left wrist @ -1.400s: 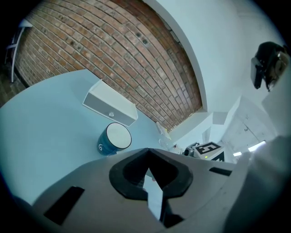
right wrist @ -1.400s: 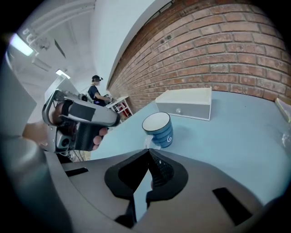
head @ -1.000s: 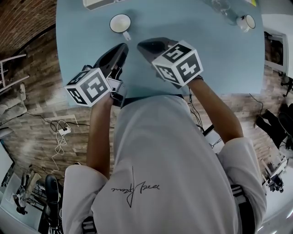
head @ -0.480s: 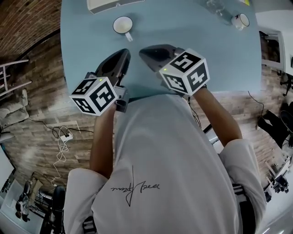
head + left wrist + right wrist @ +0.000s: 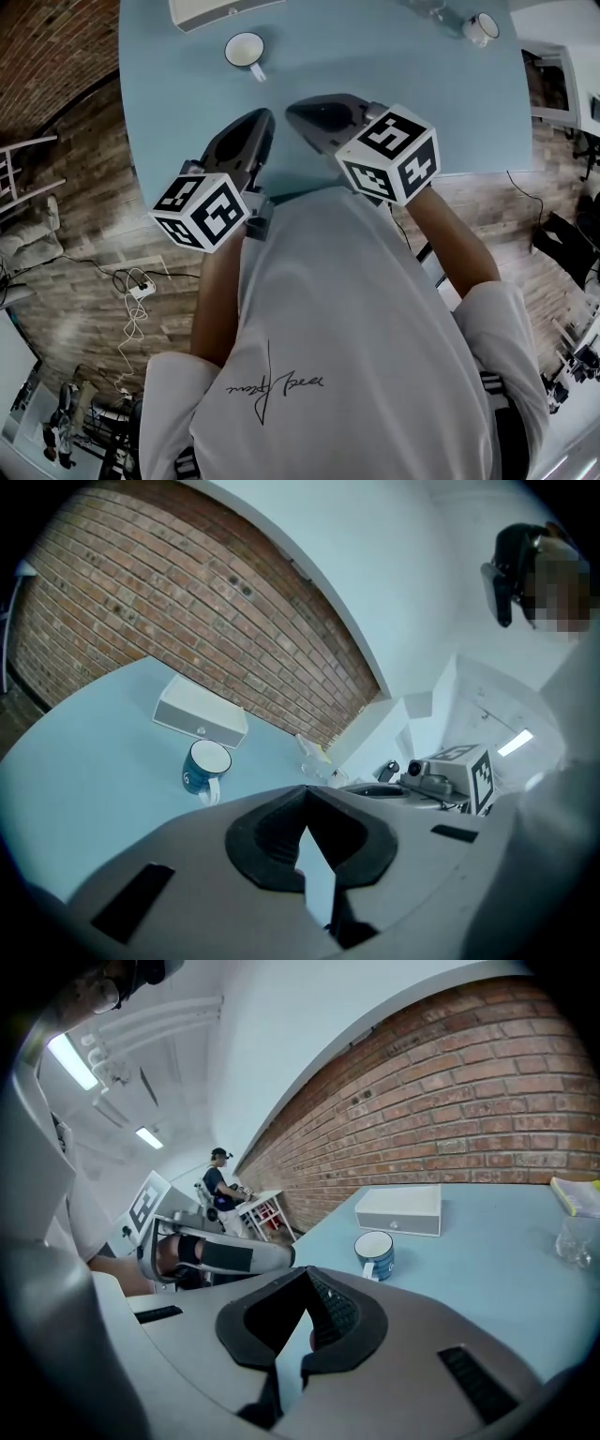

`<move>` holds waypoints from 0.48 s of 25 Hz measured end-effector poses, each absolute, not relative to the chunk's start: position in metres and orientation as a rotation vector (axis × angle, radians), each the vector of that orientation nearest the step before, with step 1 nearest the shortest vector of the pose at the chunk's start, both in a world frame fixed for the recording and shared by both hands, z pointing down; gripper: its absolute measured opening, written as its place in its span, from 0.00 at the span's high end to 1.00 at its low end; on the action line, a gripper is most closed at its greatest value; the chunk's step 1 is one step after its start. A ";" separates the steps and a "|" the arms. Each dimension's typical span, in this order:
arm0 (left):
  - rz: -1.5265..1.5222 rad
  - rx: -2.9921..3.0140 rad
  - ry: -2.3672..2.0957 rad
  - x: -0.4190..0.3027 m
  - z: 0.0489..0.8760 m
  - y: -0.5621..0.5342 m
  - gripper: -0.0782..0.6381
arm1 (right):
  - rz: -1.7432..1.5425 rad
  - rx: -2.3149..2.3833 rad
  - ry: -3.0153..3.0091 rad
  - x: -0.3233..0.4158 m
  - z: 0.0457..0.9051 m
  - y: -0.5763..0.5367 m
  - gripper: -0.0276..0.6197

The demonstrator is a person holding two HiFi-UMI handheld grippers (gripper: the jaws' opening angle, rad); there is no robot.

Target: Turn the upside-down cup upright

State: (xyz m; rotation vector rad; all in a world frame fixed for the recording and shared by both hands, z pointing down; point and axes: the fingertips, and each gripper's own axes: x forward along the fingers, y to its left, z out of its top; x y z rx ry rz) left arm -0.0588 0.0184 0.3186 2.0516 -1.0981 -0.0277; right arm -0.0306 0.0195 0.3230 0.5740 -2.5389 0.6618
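Left tongs (image 5: 305, 793): clenched on nothing, held low over the near part of the counter (image 5: 441, 94).
Right tongs (image 5: 305, 1272): clenched as well, nothing between them, just beside the left pair.
Cup (image 5: 246, 49): blue with a white inside, upright, mouth up, ahead of both tongs and apart from them.
Counter: pale blue; white box (image 5: 220, 7) at the far edge behind the cup; second mug (image 5: 482, 26) far right.
Room: brick wall (image 5: 187, 602), wood-plank floor (image 5: 75, 187), cables (image 5: 131, 281) on the floor.

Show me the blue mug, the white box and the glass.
Blue mug (image 5: 382, 1262): right gripper view, on its outer wall.
White box (image 5: 403, 1222): right gripper view, on its front face.
Glass (image 5: 574, 1239): right gripper view, on its side wall.
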 end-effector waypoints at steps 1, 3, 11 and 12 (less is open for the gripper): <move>-0.029 2.051 -1.097 -0.059 0.319 0.020 0.88 | 0.659 0.576 -2.539 -0.030 0.322 0.020 0.93; -0.032 2.046 -1.098 -0.060 0.319 0.022 0.88 | 0.655 0.580 -2.539 -0.030 0.321 0.020 0.93; -0.041 2.036 -1.078 -0.060 0.321 0.026 0.88 | 0.655 0.559 -2.542 -0.034 0.320 0.021 0.93; -0.042 2.035 -1.077 -0.060 0.321 0.026 0.88 | 0.656 0.555 -2.542 -0.035 0.320 0.021 0.93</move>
